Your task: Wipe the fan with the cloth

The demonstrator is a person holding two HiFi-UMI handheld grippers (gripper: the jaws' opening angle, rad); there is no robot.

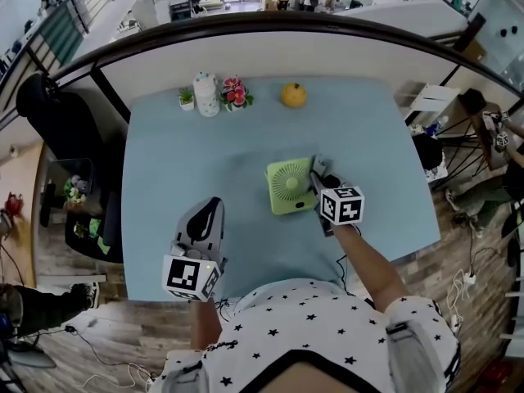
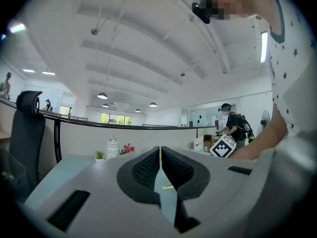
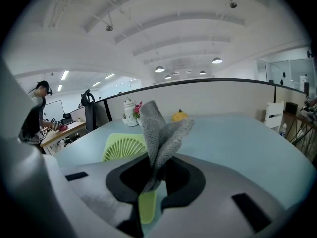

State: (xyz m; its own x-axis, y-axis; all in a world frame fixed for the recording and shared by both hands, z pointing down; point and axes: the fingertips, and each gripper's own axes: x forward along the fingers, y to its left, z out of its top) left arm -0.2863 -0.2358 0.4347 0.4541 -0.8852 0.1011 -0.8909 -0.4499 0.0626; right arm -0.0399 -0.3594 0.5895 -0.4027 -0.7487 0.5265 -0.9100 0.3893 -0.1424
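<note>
The right gripper (image 3: pixel 156 168) pinched a grey knitted cloth (image 3: pixel 161 130), whose free end stood up above the jaws. In the head view it sat at the right edge of the green fan (image 1: pixel 290 185), just right of the frame's centre on the light blue table (image 1: pixel 180 162). The left gripper (image 1: pixel 214 205), at the lower left and apart from the fan, had its jaws pressed together on nothing.

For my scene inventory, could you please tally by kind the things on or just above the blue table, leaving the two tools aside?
Green fan: 1
Grey cloth: 1
White jar: 1
Small green potted plant: 1
Pink flower bunch: 1
Yellow round object: 1
Total: 6
</note>
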